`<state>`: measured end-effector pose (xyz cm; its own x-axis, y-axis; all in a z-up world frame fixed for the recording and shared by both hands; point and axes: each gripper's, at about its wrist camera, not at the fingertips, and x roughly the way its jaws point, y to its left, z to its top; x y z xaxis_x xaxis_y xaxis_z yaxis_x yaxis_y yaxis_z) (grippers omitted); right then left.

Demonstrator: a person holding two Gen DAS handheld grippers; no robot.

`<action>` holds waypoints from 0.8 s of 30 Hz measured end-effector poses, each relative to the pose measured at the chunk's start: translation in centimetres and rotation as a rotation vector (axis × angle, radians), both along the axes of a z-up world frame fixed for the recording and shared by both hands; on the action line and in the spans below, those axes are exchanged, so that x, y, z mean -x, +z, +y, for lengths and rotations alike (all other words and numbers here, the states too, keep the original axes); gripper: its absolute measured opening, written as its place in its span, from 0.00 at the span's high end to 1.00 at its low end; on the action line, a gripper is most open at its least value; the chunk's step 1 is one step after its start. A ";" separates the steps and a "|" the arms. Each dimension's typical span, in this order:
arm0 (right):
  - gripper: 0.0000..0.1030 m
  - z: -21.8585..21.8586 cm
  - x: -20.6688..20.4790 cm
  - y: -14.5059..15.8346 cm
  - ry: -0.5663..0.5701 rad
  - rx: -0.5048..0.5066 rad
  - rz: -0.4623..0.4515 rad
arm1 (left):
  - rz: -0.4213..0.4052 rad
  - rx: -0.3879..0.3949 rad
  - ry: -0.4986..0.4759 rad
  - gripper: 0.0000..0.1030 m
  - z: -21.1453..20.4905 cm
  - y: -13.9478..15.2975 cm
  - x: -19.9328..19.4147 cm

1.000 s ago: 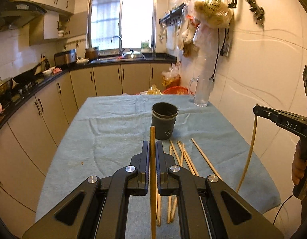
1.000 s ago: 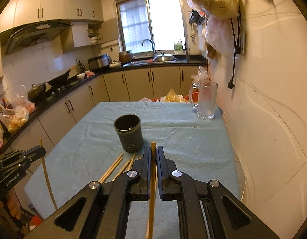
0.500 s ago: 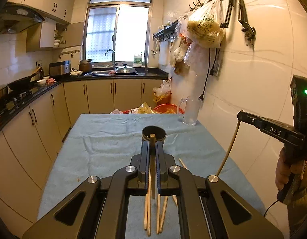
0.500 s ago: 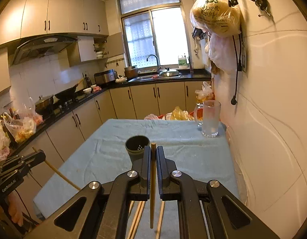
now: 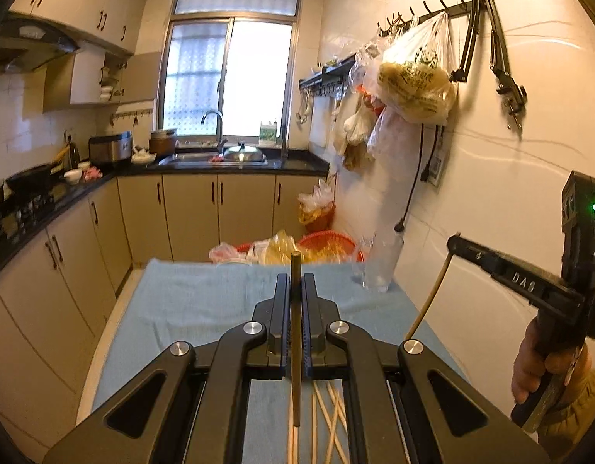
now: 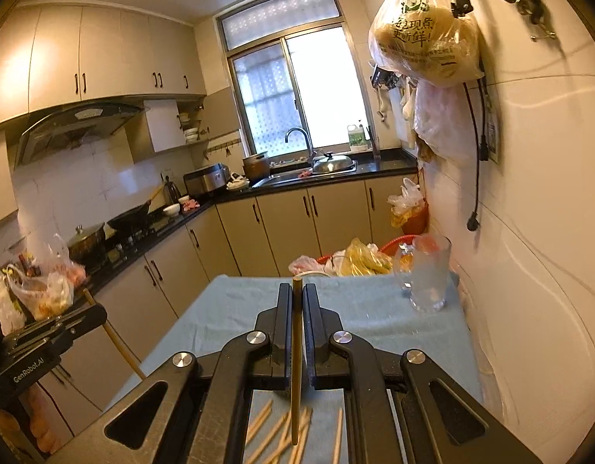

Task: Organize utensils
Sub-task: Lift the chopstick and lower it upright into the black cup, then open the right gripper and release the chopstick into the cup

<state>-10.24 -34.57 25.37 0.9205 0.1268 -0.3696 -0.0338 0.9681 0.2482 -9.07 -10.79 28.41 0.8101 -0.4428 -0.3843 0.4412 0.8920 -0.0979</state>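
The left gripper (image 5: pixel 296 290) is closed on a single chopstick (image 5: pixel 296 344). The chopstick is clamped between the two black fingers (image 5: pixel 282 309) and is held nearly upright: its upper end projects just above the fingertips, and its lower end hangs below the jaws, over the table. Below and behind the jaws, loose chopsticks (image 5: pixel 328 421) are seen lying on the blue cloth (image 5: pixel 204 309) that covers the table; they are crossed over one another and are not touched by the gripper. Ahead and to the right of the fingertips, a glass mug (image 5: pixel 378 266) stands on the cloth near the tiled wall.

The right gripper (image 6: pixel 297 294) is likewise closed on a second chopstick (image 6: pixel 296 352), which is gripped between its pads in the same near-vertical attitude, with the top end just above the fingertips and the lower end free beneath. More loose chopsticks (image 6: pixel 282 433) are spread on the cloth under this gripper.

In the left wrist view, the right gripper (image 5: pixel 458 241) is seen at the right edge, held by a hand (image 5: pixel 544 367), with its chopstick (image 5: pixel 429 301) hanging down from its tip. In the right wrist view, the left gripper (image 6: pixel 98 311) appears at the lower left, with its chopstick (image 6: pixel 114 340) angled downward.
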 end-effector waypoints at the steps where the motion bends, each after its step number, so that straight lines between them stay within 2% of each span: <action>1: 0.94 -0.1 -0.6 0.3 -0.001 -0.006 -0.005 | -0.008 0.002 -0.001 0.95 -0.4 0.6 -0.8; 5: 0.94 -0.4 -3.3 1.0 0.000 -0.065 -0.027 | -0.020 0.019 -0.007 0.95 -1.7 2.2 -3.7; 8: 0.94 -0.6 -5.3 0.9 0.005 -0.108 -0.030 | -0.006 0.039 0.004 0.95 -2.7 2.0 -6.0; 12: 0.94 -0.4 -7.5 -0.2 -0.003 -0.114 -0.035 | 0.046 0.055 0.009 0.95 -3.9 0.2 -9.3; 16: 0.94 -0.4 -8.8 -1.8 -0.020 -0.103 -0.029 | 0.098 0.030 0.011 0.95 -5.2 -2.6 -12.2; 21: 0.94 0.1 -10.8 -5.1 -0.007 -0.085 0.068 | 0.181 -0.021 0.018 0.95 -6.1 -6.1 -14.2; 24: 0.94 0.4 -12.1 -7.4 0.002 -0.085 0.131 | 0.200 -0.025 0.029 0.95 -6.0 -7.4 -14.5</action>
<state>1.86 -34.14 18.01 0.8649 0.1641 -0.4743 0.0027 0.9435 0.3314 5.38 -16.74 21.04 0.7291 -0.4086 -0.5491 0.3891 0.9074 -0.1586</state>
